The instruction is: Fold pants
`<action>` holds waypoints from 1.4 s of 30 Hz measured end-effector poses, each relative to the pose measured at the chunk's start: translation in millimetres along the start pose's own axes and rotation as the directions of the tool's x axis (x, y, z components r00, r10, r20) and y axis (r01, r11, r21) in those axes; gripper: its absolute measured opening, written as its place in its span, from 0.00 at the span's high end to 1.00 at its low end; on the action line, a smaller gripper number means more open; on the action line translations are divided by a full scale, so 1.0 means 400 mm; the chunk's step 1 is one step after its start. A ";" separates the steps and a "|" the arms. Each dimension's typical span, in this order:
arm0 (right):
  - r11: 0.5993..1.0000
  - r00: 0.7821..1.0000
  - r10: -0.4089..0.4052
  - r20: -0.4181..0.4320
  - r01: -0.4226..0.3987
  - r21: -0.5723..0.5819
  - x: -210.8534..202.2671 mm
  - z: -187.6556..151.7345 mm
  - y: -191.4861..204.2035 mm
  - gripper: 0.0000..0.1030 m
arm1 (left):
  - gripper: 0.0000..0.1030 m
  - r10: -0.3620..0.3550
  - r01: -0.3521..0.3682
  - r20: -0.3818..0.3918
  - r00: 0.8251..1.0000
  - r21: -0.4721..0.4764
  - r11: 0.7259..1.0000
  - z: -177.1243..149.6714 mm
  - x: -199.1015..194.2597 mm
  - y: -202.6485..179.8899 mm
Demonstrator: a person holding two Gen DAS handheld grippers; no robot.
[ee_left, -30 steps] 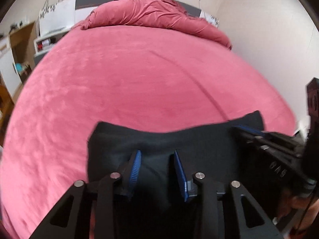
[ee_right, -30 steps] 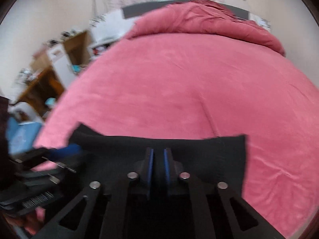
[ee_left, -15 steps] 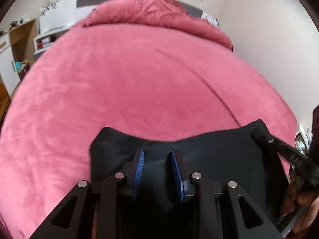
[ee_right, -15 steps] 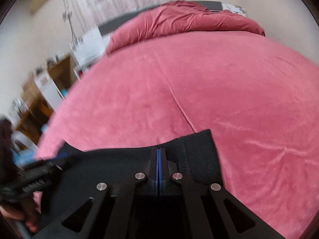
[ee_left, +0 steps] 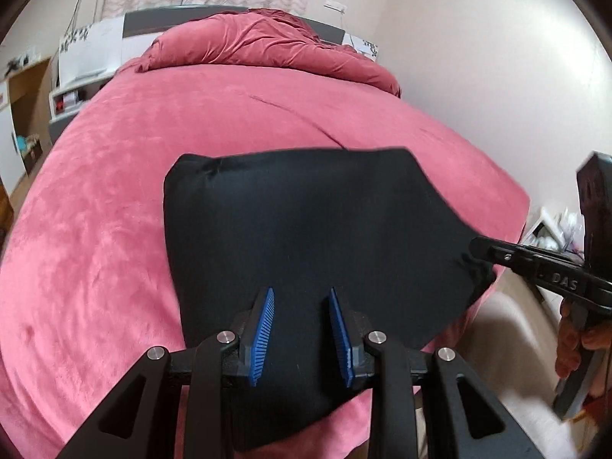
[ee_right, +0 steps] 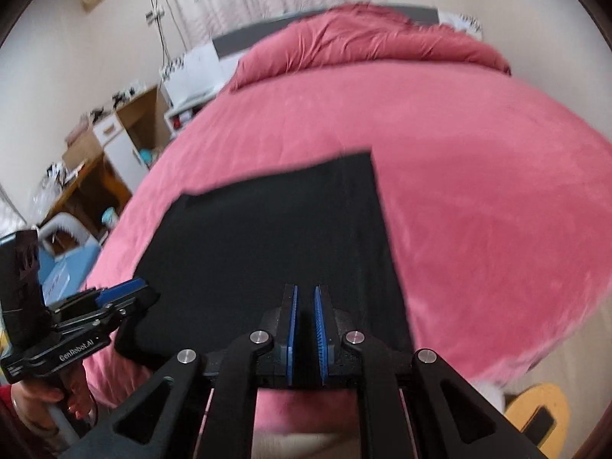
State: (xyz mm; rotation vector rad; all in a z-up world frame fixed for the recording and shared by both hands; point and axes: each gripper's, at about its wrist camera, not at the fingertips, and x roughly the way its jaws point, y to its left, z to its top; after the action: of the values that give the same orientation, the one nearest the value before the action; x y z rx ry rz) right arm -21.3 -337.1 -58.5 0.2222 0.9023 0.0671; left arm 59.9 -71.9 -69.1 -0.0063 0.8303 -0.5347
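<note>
The pants (ee_left: 306,222) lie as a flat black slab on the near part of the bed (ee_left: 114,199), their near end hanging over the bed's front edge, close to its right front corner. Both tools sit at that near end, so the cloth runs straight away from them toward the headboard, and that looks to be its long axis, though fisheye bending makes this hard to judge. The left hand-held gripper (ee_left: 301,331) hovers over the near left part with its blue pads apart and, as far as I can see, nothing pinched between them. The right hand-held gripper (ee_right: 305,334) is at the near right part; its jaws have just been opening to a narrow slit, with no cloth visibly caught in the gap. Neither is clearly nearer; each has its own side. I'd judge the next fold needs a fresh hold on the near end, carried forward along that axis.
</note>
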 end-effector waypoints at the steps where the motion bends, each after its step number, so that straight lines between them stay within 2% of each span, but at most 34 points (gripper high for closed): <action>1: 1.000 1.000 -0.021 -0.023 0.022 0.012 0.012 -0.005 -0.006 0.91 | 0.71 0.001 -0.001 0.004 1.000 0.008 1.000 -0.002 -0.005 -0.004; 4: 0.995 0.997 -0.051 -0.062 0.055 0.078 0.022 -0.012 -0.042 0.92 | 0.70 -0.009 0.009 -0.009 1.000 0.014 1.000 -0.014 -0.011 -0.006; 6: 0.991 0.994 -0.053 -0.092 0.064 0.114 0.033 -0.011 -0.067 1.00 | 0.70 -0.016 0.017 -0.023 1.000 0.006 1.000 -0.028 -0.005 0.001; 8: 0.989 0.993 -0.048 -0.110 0.063 0.131 0.052 -0.017 -0.083 1.00 | 0.69 -0.014 0.014 -0.022 1.000 0.005 1.000 -0.042 -0.003 0.007; 12: 0.989 0.994 -0.038 -0.104 0.052 0.141 0.057 -0.012 -0.090 1.00 | 0.69 0.038 -0.037 -0.005 0.999 0.093 0.995 -0.052 -0.011 -0.027; 14: 0.984 0.997 -0.017 -0.081 0.031 0.178 0.046 -0.014 -0.098 1.00 | 0.69 0.028 -0.027 -0.011 1.000 0.076 0.997 -0.044 -0.029 -0.023; 16: 0.981 0.999 0.014 -0.037 -0.006 0.192 0.014 -0.015 -0.095 0.92 | 0.69 0.011 -0.011 -0.006 1.000 0.012 1.000 -0.024 -0.050 0.004; 19: 0.990 1.000 0.023 0.012 -0.024 0.136 -0.011 -0.007 -0.074 0.58 | 0.66 0.028 -0.025 0.022 0.999 -0.120 0.992 0.014 -0.083 0.072; 20: 0.992 0.999 0.020 0.026 -0.023 0.126 -0.017 -0.003 -0.070 0.42 | 0.65 0.046 -0.043 0.016 0.999 -0.155 0.987 0.029 -0.084 0.096; 21: 0.992 0.999 0.021 0.041 -0.025 0.120 -0.022 0.003 -0.069 0.38 | 0.64 0.061 -0.060 0.004 0.998 -0.172 0.983 0.039 -0.082 0.107; 25: 0.993 0.999 0.028 0.038 -0.032 0.114 -0.012 0.036 -0.067 0.38 | 0.58 0.152 -0.162 -0.065 0.986 -0.212 0.964 0.069 -0.061 0.155; 27: 0.994 0.999 0.026 0.031 -0.029 0.105 -0.012 0.031 -0.052 0.38 | 0.56 0.168 -0.183 -0.086 0.982 -0.211 0.960 0.074 -0.056 0.158; 31: 0.998 1.000 0.010 0.022 -0.011 0.058 -0.019 0.052 -0.026 0.36 | 0.51 0.164 -0.180 -0.092 0.982 -0.205 0.962 0.071 -0.059 0.157; 37: 0.999 1.000 0.005 -0.003 -0.005 0.038 -0.003 0.068 -0.017 0.33 | 0.50 0.183 -0.204 -0.131 0.974 -0.176 0.963 0.067 -0.048 0.137; 42: 1.000 1.000 0.009 -0.019 -0.009 0.023 0.002 0.061 -0.009 0.31 | 0.50 0.187 -0.216 -0.156 0.970 -0.191 0.958 0.067 -0.044 0.144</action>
State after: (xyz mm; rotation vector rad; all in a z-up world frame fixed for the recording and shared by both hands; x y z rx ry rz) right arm -1.8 -344.3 -45.3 0.2476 0.9212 0.0674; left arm 94.9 -19.3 -50.8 -0.0760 1.0058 -0.2556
